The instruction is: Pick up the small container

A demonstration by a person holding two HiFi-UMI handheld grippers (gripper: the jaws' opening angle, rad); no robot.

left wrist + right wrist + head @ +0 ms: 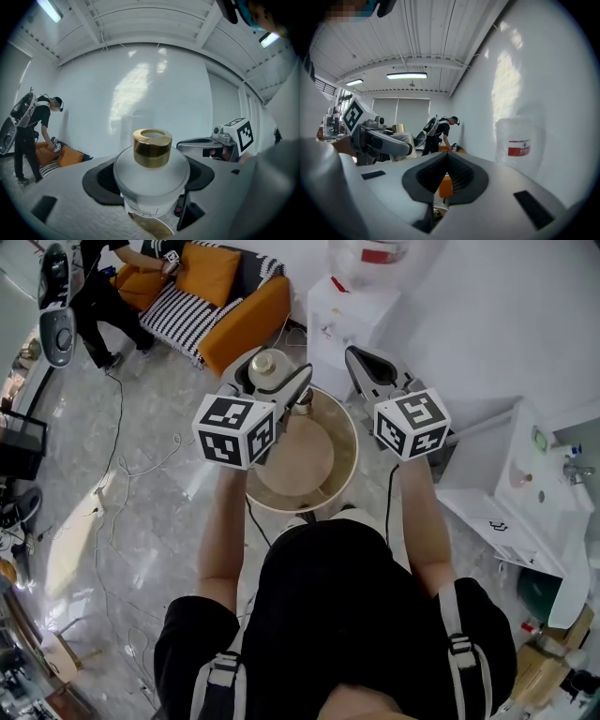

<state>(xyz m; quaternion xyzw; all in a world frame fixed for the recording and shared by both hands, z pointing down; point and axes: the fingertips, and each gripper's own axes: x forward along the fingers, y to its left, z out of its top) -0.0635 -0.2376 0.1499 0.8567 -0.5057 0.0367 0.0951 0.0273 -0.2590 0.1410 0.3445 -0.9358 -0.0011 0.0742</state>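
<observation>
Small container [151, 171] (frosted body, gold cap) is clamped btw the jaws of the left claw [274, 367], over the far edge of the round tabletop [328, 451] and, by my read, clear of it; right claw [446, 174] is closed on nothing, off to the side. To do the lift well: grip on the body, not the cap, hold it upright, raise straight w/o tilt. Writing: faint label low on the container, illegible; red label on water jug [519, 146] also unreadable.
</observation>
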